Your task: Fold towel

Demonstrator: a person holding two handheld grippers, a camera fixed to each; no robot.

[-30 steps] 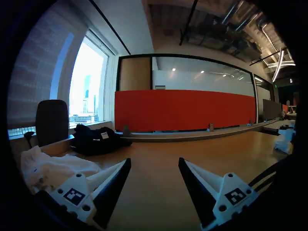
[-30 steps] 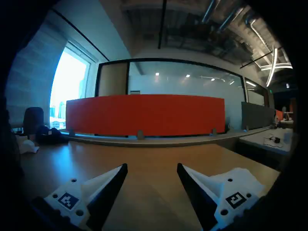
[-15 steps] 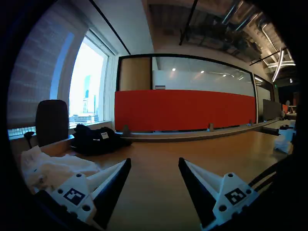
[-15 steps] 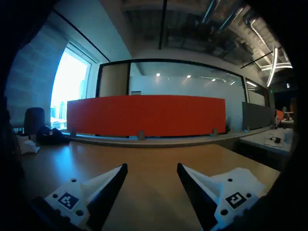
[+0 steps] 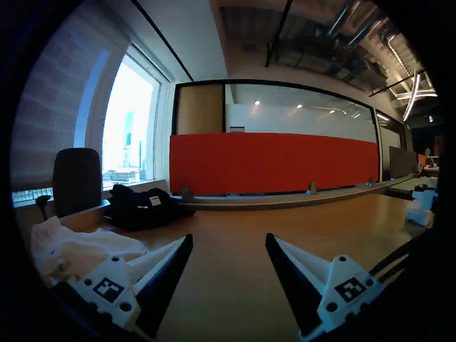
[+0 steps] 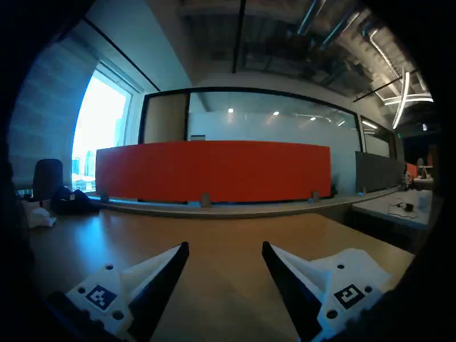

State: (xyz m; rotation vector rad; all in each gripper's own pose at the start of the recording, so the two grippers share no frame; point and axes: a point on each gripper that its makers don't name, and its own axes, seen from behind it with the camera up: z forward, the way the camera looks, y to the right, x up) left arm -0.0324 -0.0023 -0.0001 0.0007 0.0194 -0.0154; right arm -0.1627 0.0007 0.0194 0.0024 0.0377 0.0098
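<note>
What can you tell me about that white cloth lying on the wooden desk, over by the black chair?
The white towel looks like soft fabric, crumpled into a low, unfolded heap with rumpled ridges. It lies on the wooden desk, in front of the black chair and beside a black bag. Its near edge is hidden behind one finger of the open left tool, which does not grip it; whether they touch cannot be told.
</note>
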